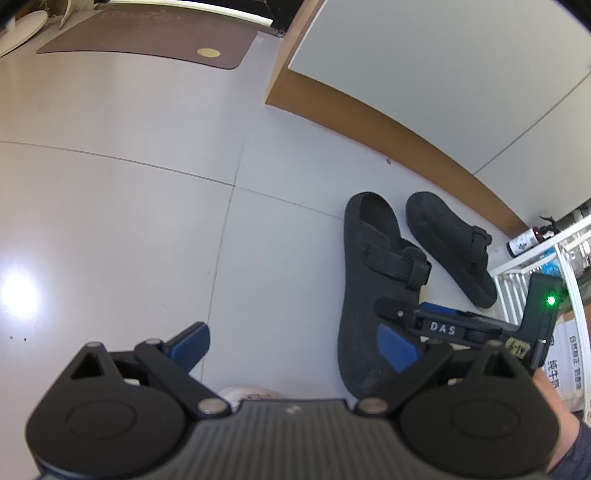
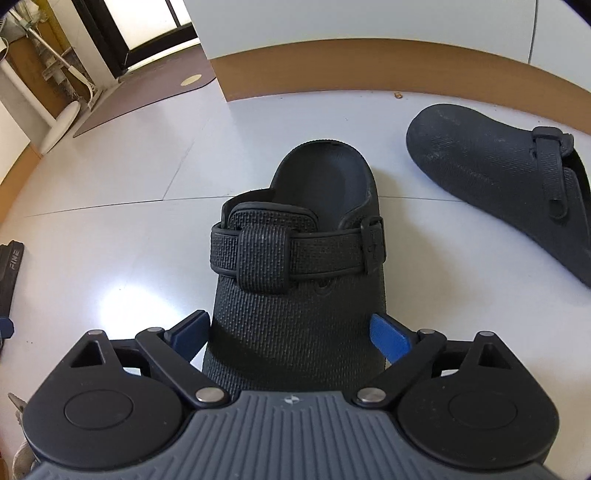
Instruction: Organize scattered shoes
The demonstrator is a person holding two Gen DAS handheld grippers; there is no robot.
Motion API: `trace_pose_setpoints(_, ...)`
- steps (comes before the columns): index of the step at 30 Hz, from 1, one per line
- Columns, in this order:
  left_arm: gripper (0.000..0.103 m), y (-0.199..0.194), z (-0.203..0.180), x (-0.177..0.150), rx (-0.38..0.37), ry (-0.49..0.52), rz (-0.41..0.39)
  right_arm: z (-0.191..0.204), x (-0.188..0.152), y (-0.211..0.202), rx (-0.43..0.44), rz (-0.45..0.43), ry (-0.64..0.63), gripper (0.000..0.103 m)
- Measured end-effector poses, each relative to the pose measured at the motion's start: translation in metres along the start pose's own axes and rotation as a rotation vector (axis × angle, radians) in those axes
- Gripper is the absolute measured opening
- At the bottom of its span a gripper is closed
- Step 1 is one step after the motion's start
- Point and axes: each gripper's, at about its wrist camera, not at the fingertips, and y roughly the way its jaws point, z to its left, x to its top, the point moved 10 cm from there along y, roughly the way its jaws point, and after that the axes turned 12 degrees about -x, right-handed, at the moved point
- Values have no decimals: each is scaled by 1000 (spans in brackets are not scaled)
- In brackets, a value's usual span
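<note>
Straddling the near clog [image 2: 295, 314] at frame centre, the right gripper [image 2: 291, 332] stands wide, pads seemingly clear, likely to align it with its mate [image 2: 506, 184].

- A home entryway: pale floor tiles [image 1: 129, 192] and a brown doormat [image 1: 147, 35] by a dark-framed doorway.
- Black clogs [image 2: 295, 280] lie loose near a brown skirting board [image 2: 369, 66] under a white wall.
</note>
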Motion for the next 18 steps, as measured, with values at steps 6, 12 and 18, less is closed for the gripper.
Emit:
trace_pose_setpoints(6, 99, 2, -4, -1, -3, 4, 4, 8, 1, 4, -12, 9, 31, 95)
trace_pose_setpoints(12, 99, 3, -2, -2, 2, 2, 3, 21, -4, 3, -1, -8, -10, 95)
trace_pose_setpoints(18, 99, 3, -3, -1, -1, 2, -2, 22, -2, 3, 11, 7, 10, 96)
